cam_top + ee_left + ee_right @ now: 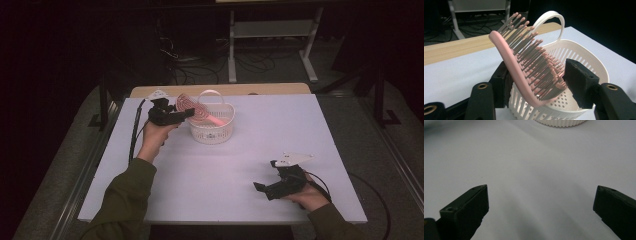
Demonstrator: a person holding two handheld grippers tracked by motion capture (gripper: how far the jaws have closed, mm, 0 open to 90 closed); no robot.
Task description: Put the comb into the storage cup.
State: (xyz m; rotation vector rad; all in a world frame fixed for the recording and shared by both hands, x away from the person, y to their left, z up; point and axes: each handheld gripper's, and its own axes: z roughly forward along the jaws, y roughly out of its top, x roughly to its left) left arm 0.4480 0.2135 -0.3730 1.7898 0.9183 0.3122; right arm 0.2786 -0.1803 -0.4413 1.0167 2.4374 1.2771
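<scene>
Pink plastic catches our eye first: at the table's (165,200) far left, the left claw (186,114) has a pink hairbrush (524,72) between its jaws at the rim of a white perforated basket (212,131). In the left gripper view one pad sits against the brush's curved back while the other (580,82) stands just at the bristle tips; we read the jaws as parted, no longer pinching. The brush stands steeply tilted, its lower end inside the basket, its upper end well above the rim. We judge that, left so, it could tip outward over the rim onto the table, or snag its bristles on the pad as the claw pulls away. Further right, near the table's front edge, the right claw (541,205) rests spread wide and empty. We cannot make out the brush's handle or how it sits on the basket floor; dim light blurs the high view.
</scene>
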